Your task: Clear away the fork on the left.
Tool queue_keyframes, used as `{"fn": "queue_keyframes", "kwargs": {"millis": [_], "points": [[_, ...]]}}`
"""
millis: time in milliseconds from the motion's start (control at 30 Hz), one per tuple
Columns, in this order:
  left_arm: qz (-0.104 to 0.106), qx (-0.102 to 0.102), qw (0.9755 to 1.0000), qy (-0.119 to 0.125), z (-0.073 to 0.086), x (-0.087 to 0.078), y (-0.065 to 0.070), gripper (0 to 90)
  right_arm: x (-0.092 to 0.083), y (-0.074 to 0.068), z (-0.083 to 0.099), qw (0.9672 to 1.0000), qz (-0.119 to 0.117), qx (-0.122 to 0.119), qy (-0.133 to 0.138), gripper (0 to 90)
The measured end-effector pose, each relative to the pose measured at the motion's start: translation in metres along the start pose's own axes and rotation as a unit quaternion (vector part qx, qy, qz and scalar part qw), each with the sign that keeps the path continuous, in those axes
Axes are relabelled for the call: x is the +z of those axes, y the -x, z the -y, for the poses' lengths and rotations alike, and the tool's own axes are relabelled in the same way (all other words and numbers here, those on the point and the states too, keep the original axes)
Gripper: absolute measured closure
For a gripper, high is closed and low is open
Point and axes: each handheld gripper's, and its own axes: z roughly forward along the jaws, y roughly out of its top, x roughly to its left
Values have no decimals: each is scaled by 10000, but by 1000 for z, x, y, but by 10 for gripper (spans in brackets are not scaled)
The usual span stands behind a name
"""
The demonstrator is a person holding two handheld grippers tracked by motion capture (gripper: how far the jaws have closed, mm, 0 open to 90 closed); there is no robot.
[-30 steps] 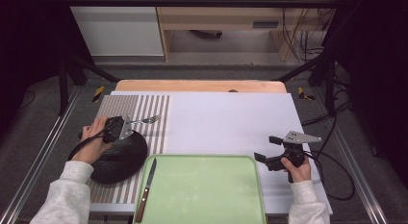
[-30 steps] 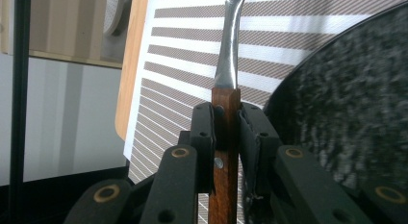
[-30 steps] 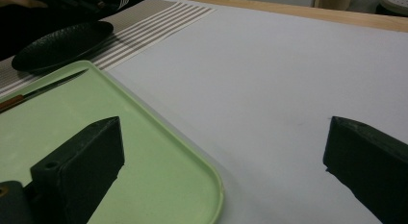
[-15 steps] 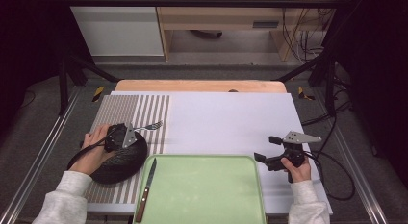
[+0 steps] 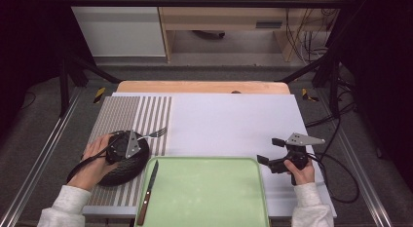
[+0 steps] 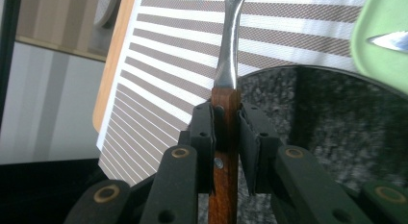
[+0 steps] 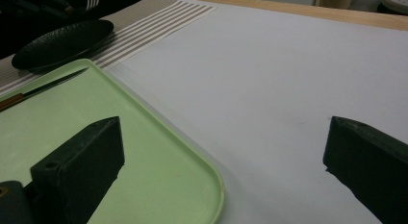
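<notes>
My left jaws are clamped narrow on the fork, gripping the wooden handle just below where the steel neck begins. In the high view the left gripper sits at the lower left of the frame, above the black plate, and the fork's tines stick out to the right over the striped mat. I judge the fork to be light and stiff; the wood gives my pads decent friction, while the polished steel would be slippery, so the handle is the right place to hold. Gripped this near the neck, the short steel end should not swing much, though the long handle behind my jaws could lever if bumped against the plate rim.

My right jaws stand wide with nothing between them, over the white worktop beside the corner of the green tray. In the high view the right gripper sits at the lower right. A knife lies along the tray's left edge, blade pointing up the frame
</notes>
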Motion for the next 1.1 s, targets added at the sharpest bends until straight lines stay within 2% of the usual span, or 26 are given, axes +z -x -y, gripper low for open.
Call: {"fn": "queue_keyframes", "kwargs": {"millis": [400,500,633,833,967,1100], "points": [[14,-404,9992,-42,-8,-24,15,768,0,0,0,10000,6,-5,4,10],[44,-568,9984,-59,-11,-29,19,767,0,0,0,10000,10,0,4,10],[140,-639,9978,-39,-15,-33,24,767,0,0,0,10000,11,-5,5,10],[262,-864,9959,-57,-20,-37,30,767,-1,0,0,10000,20,4,12,10],[278,-928,9953,-36,-23,-40,34,768,-1,0,0,10000,22,1,6,10],[300,-1074,9938,24,-26,-46,37,768,-1,0,0,10000,26,0,9,10]]}}
